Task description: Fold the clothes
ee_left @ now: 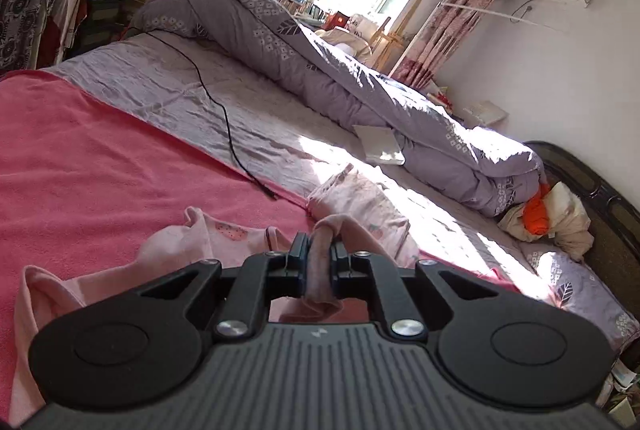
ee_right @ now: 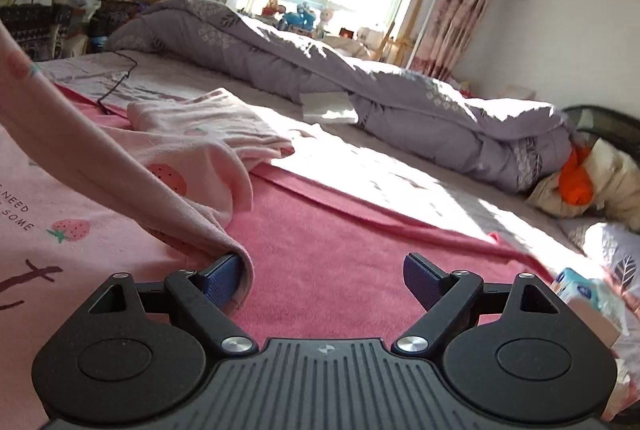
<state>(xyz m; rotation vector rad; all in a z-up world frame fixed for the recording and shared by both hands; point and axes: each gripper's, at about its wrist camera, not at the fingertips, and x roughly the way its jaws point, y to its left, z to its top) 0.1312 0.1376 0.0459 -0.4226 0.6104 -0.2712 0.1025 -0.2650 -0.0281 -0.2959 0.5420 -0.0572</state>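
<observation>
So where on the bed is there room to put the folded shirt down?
The pink blanket is bare in front of the right hand-held gripper, between the pink shirt and the sunlit grey sheet. That sheet is mostly free up to the rolled quilt. It is crowded near the folded pile and cable.

Printed on the pink strawberry-print garment, right wrist view: "NEED" and "SOME" in dark capitals; remaining lettering is cut off. No other legible text.

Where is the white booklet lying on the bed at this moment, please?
In the left wrist view the white booklet lies right of centre on the grey sheet, against the near edge of the rolled grey quilt, in the sunlit patch beyond the pink blanket.
</observation>
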